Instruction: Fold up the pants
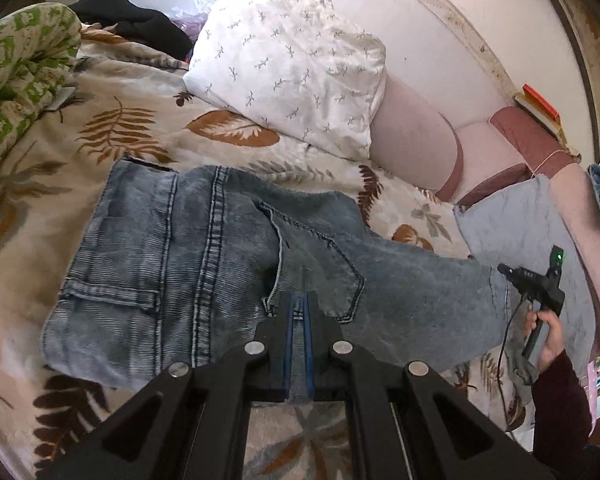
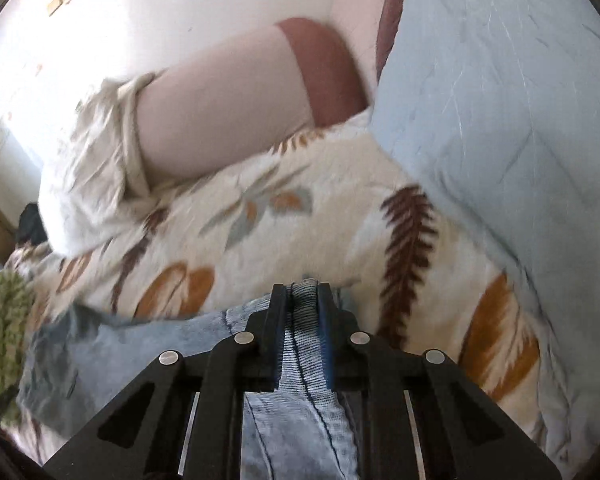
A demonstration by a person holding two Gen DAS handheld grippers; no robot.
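Observation:
Light blue jeans lie on a leaf-patterned bedspread, seat up, back pockets showing, legs running to the right. My left gripper is shut on a fold of denim near the seat. My right gripper is shut on the jeans' leg fabric, which bunches between its fingers. In the left wrist view the right gripper shows at the far right, held by a hand at the leg end.
A white patterned pillow and a pink bolster lie at the head of the bed. A grey-blue quilted pad lies to the right. A green patterned quilt and dark clothes sit at the left.

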